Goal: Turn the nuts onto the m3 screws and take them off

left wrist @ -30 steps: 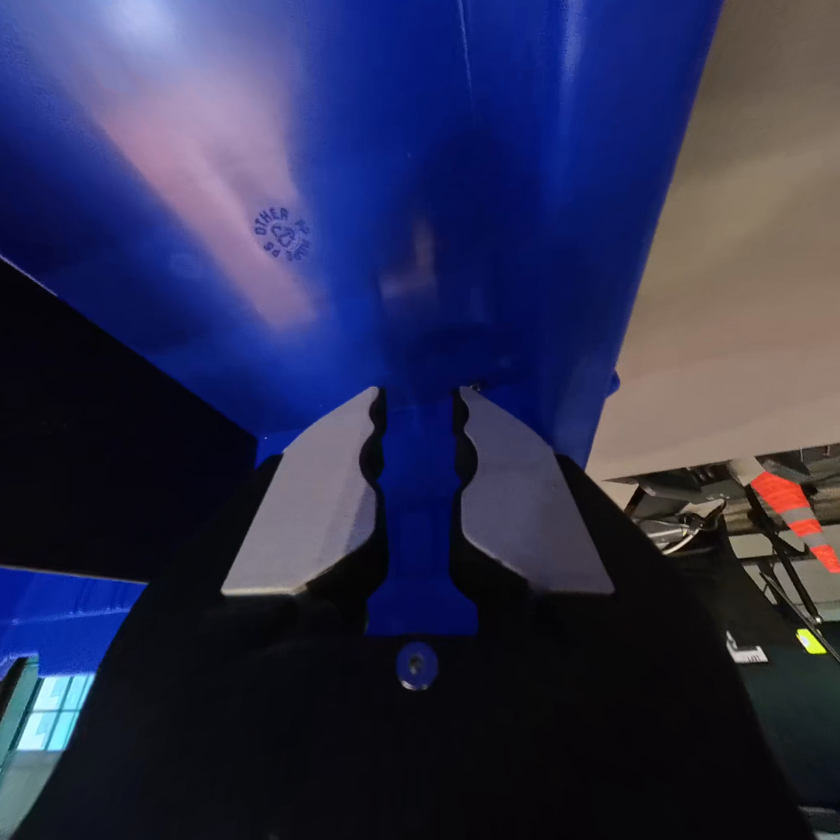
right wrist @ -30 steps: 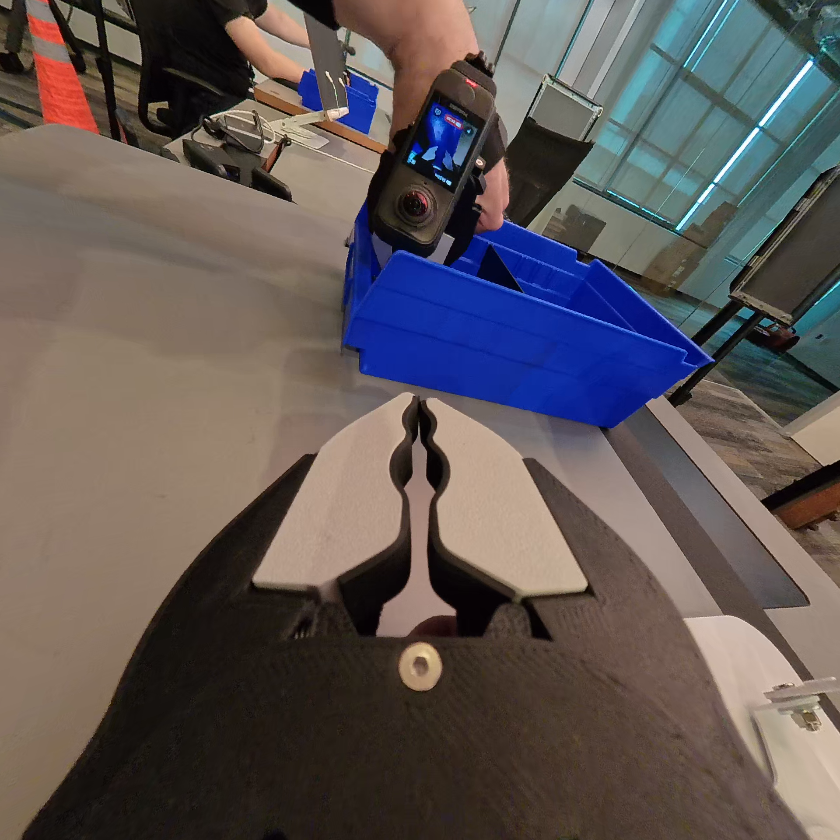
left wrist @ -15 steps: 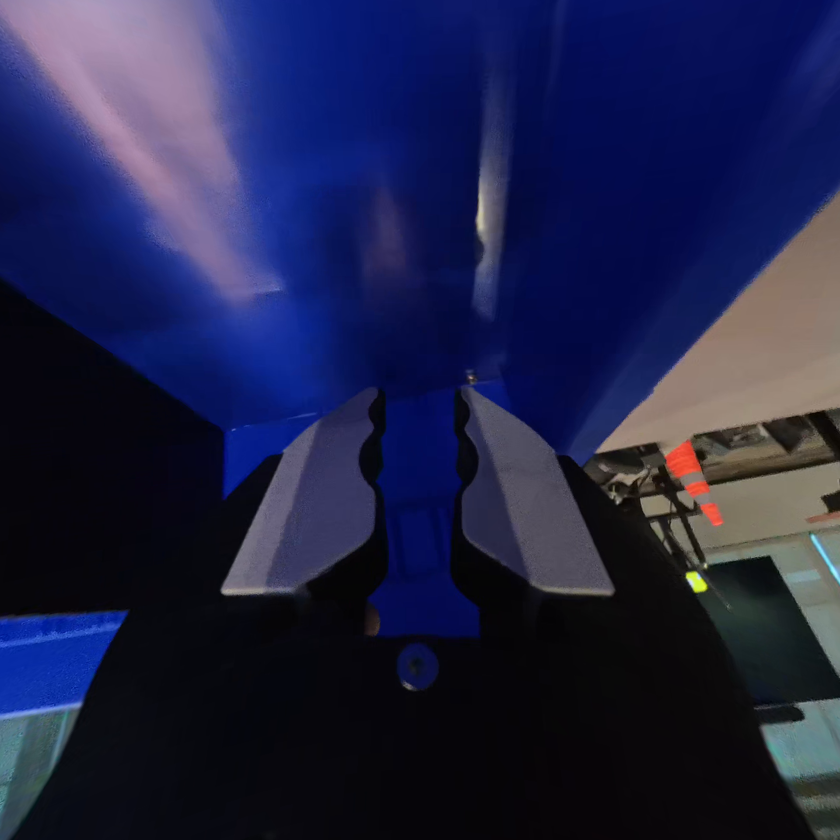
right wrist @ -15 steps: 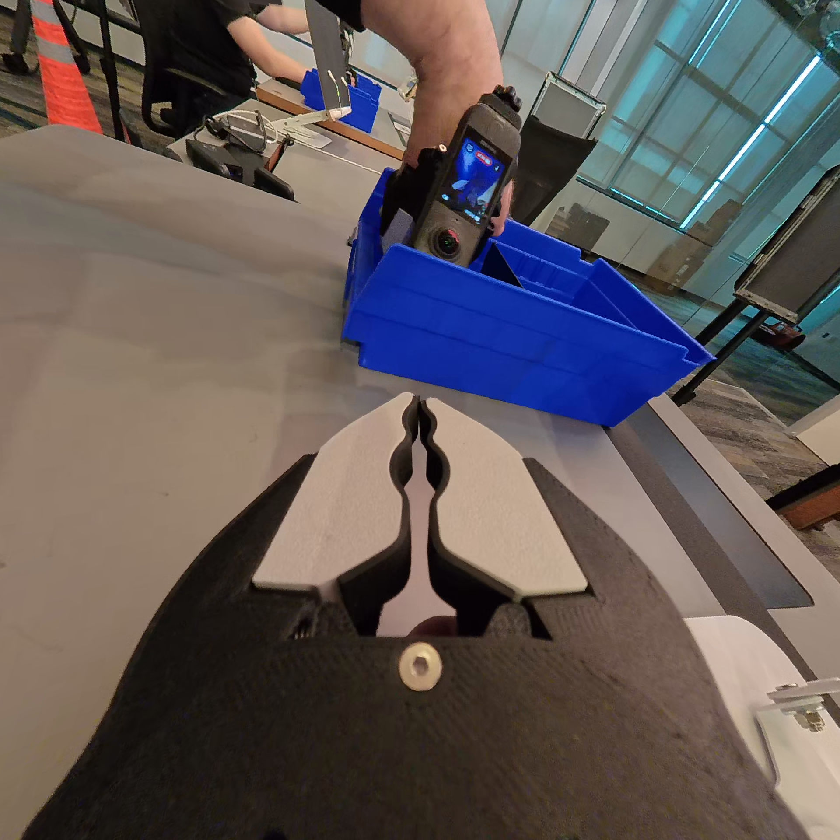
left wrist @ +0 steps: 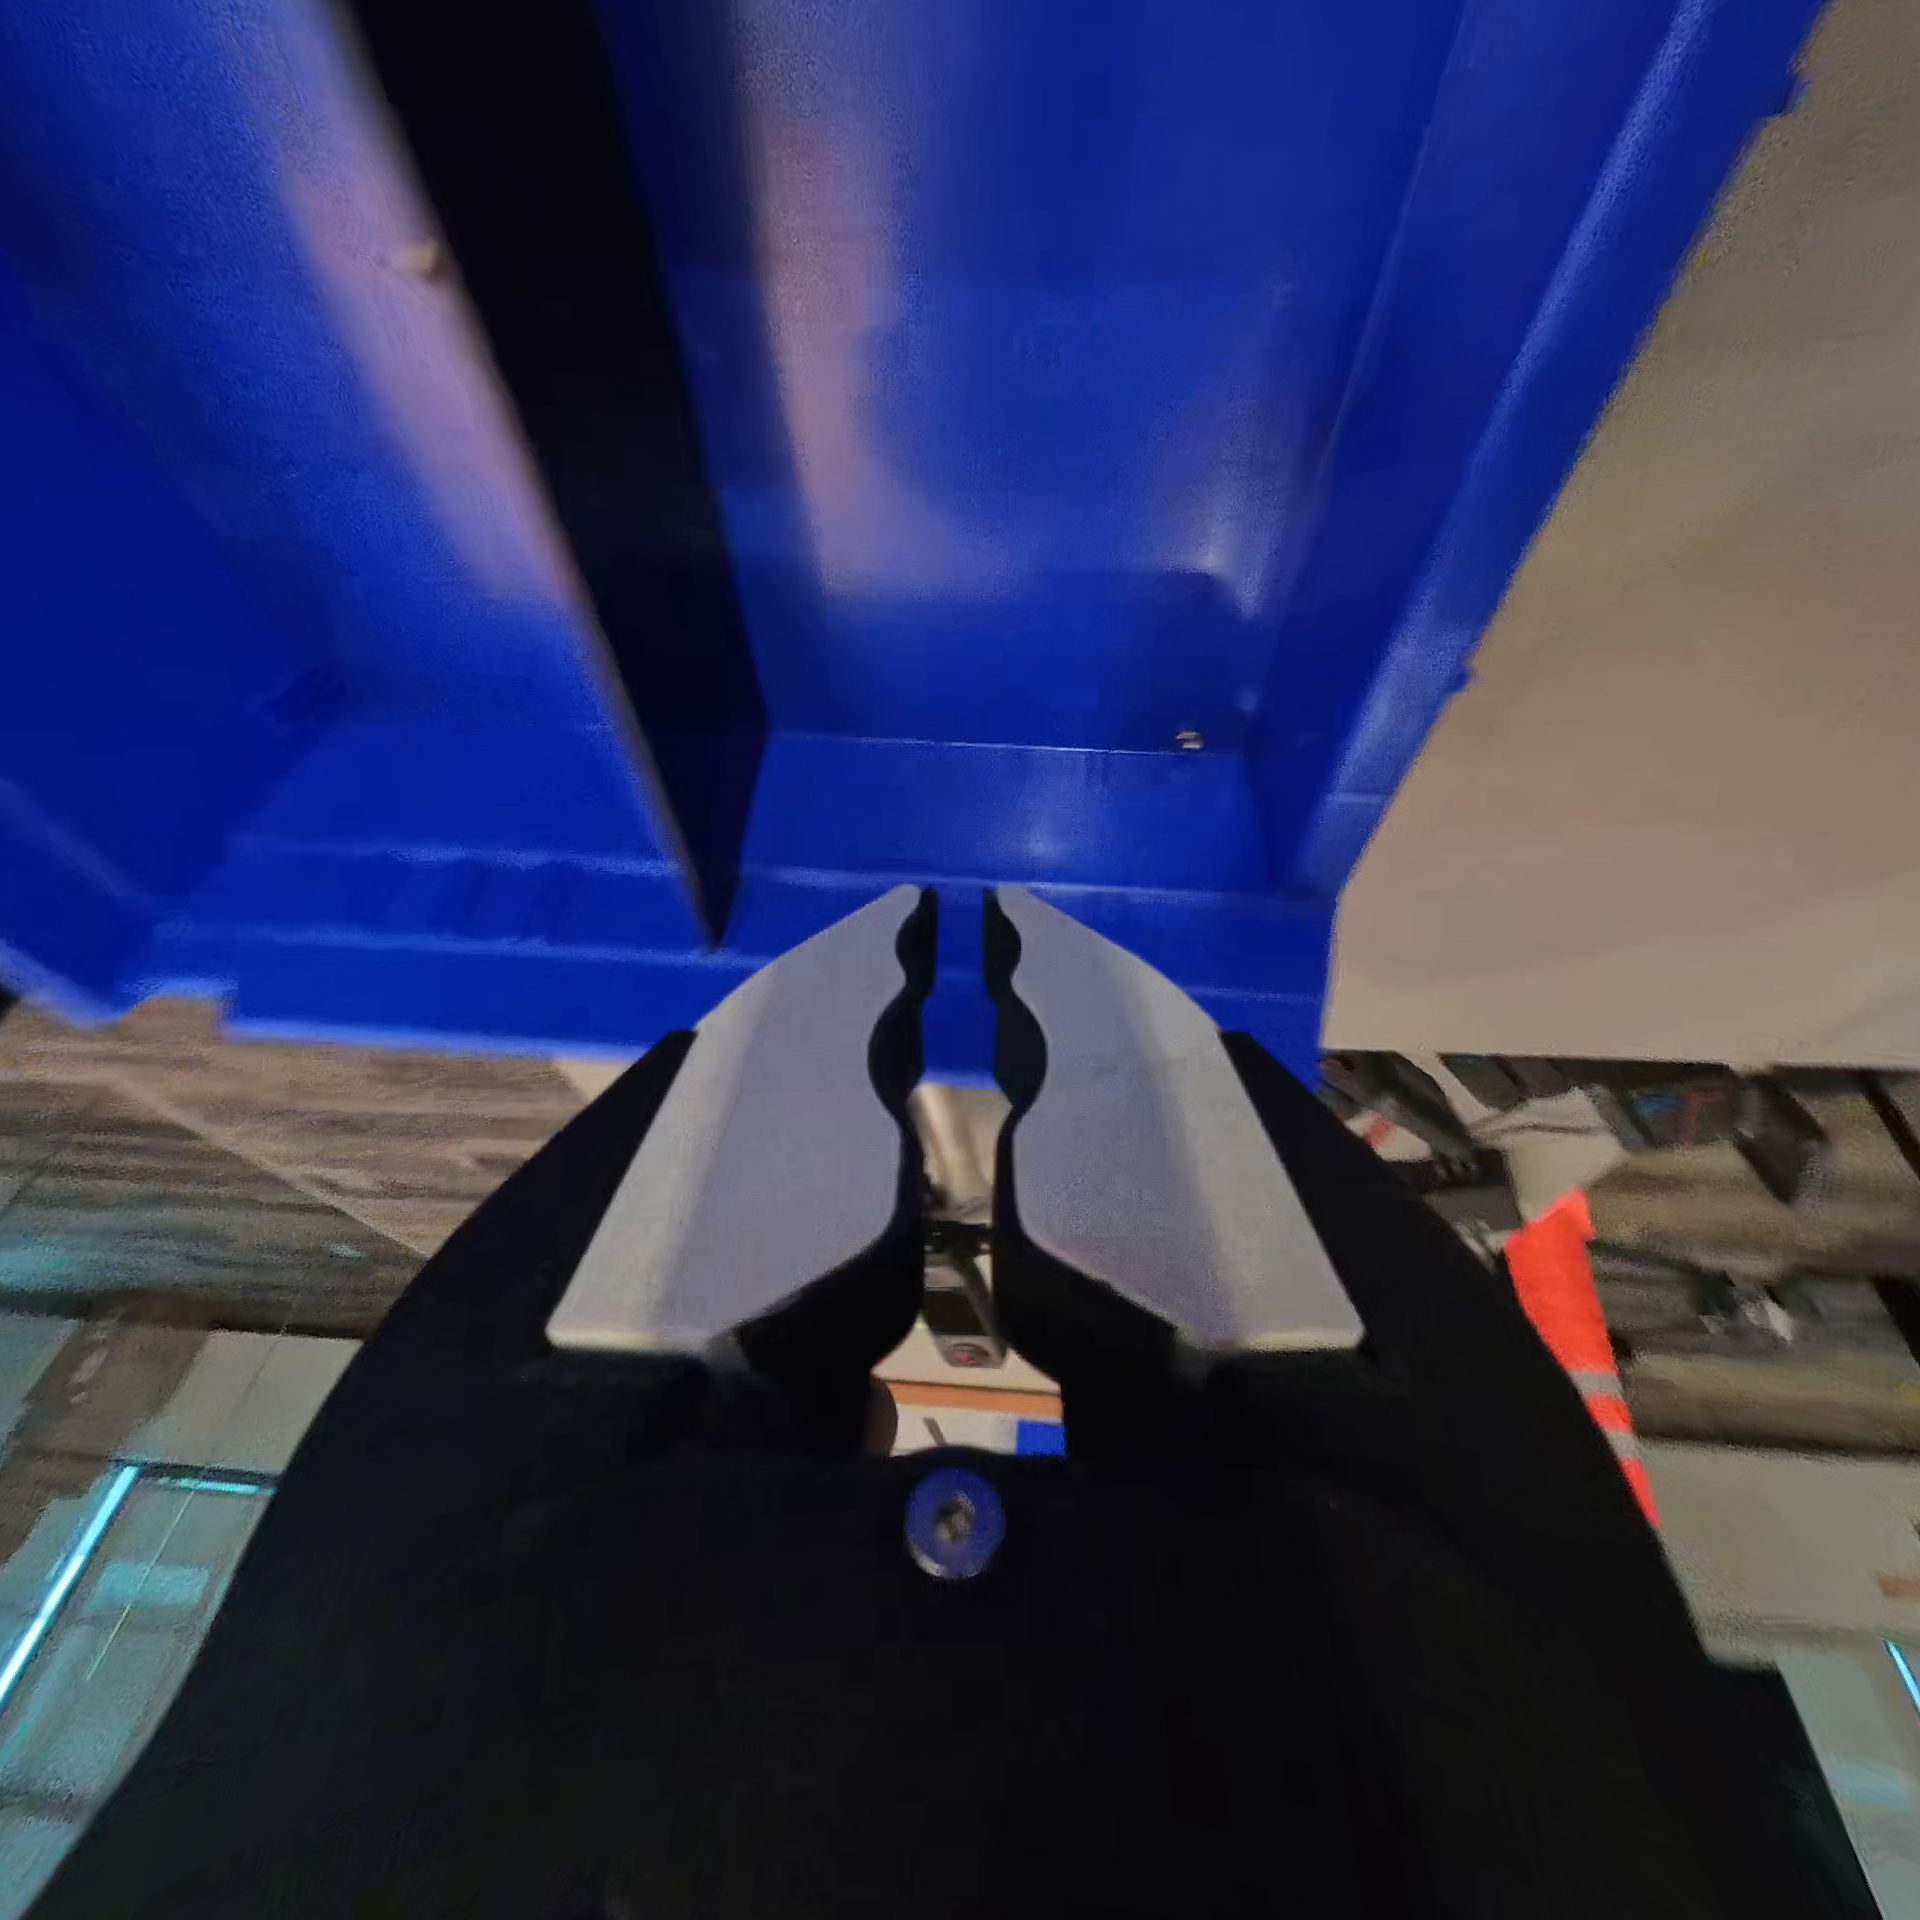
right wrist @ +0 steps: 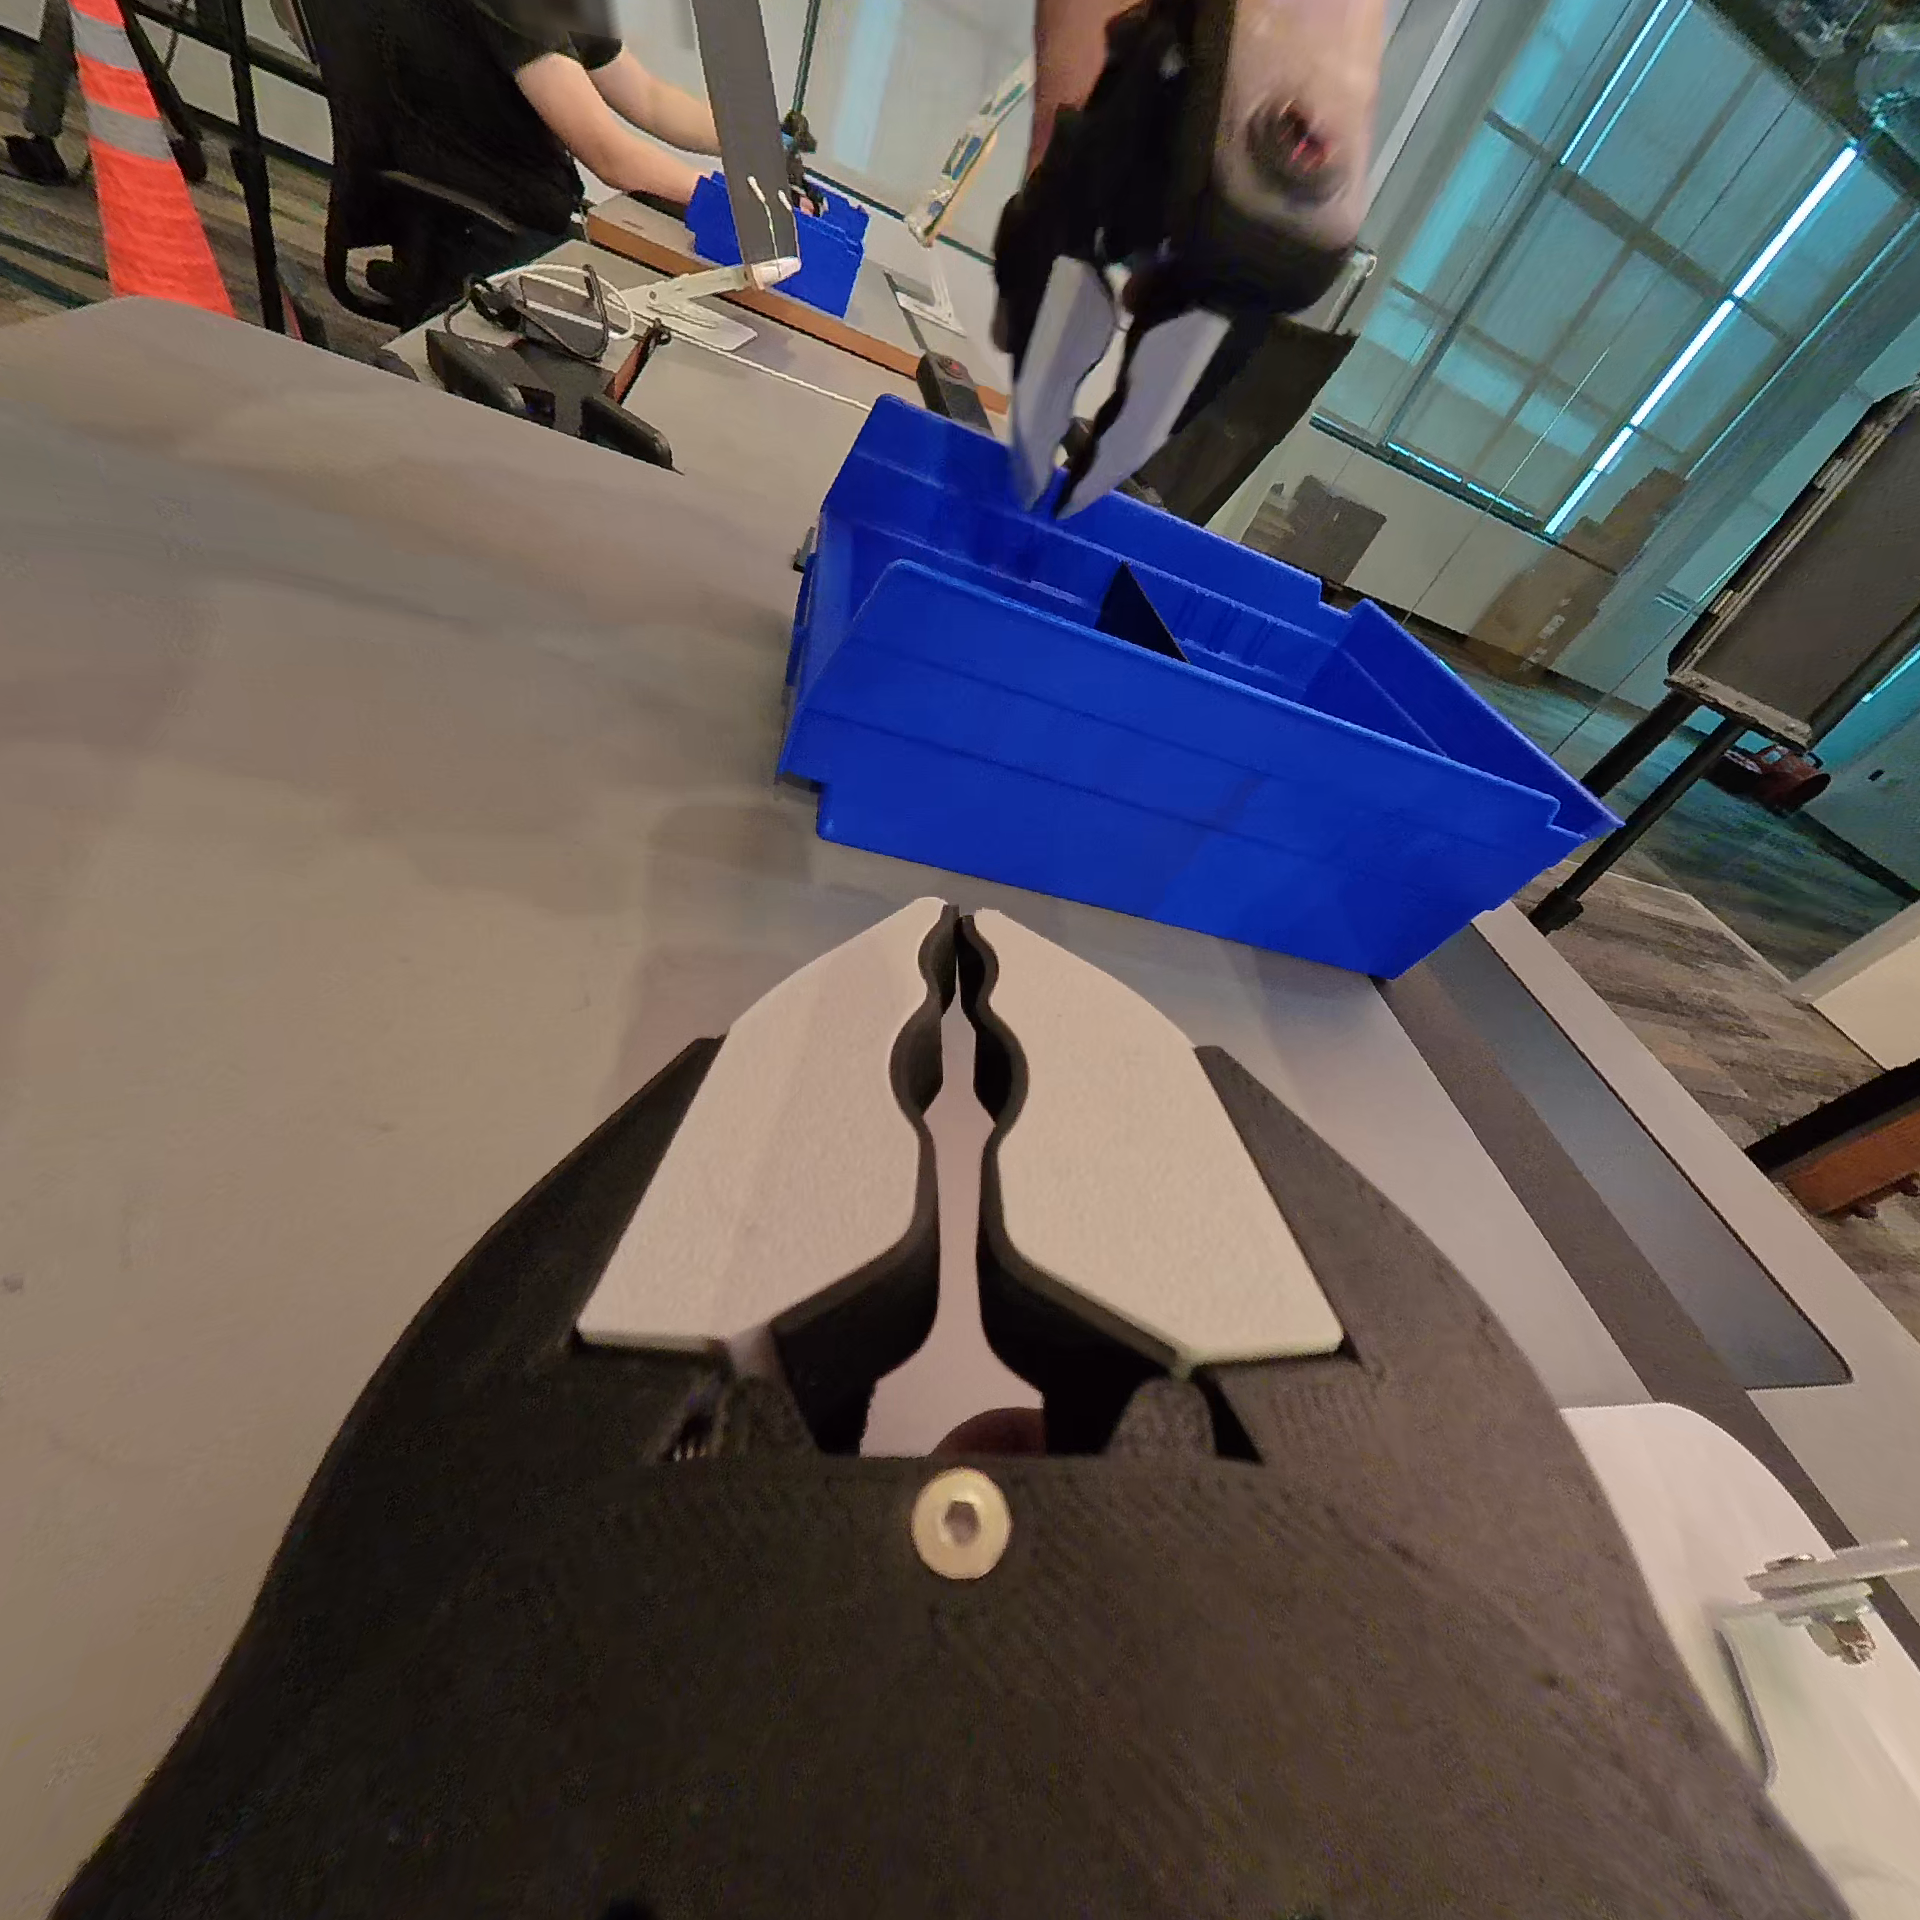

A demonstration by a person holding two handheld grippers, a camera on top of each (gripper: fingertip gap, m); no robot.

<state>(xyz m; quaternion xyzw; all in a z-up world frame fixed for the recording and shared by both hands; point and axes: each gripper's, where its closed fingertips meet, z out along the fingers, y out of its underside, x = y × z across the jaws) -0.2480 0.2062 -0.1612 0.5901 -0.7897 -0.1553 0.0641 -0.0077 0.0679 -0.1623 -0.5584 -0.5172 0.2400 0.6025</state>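
A small nut (left wrist: 1188, 740) is sought in the blue bin (right wrist: 1143, 790) at the bench's far edge by the slightly parted, empty left tool (left wrist: 960, 904), precise pinching being needed next, while the right tool (right wrist: 957, 920) is held nearly closed, empty.

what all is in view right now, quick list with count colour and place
bin: one, blue, on the table's far side, split by a black divider
small metal part: one, silvery, in the bin's right compartment corner
table: one, grey, under everything
metal bracket: one, silvery, on a white base at the near right
traffic cone: one, orange with grey bands, far left on the floor
second bin: one, blue, on the far desk beside a seated person
left tongs: one, grey pads, tips just above the bin, slightly apart
right tongs: one, grey pads, low over the table, closed, empty
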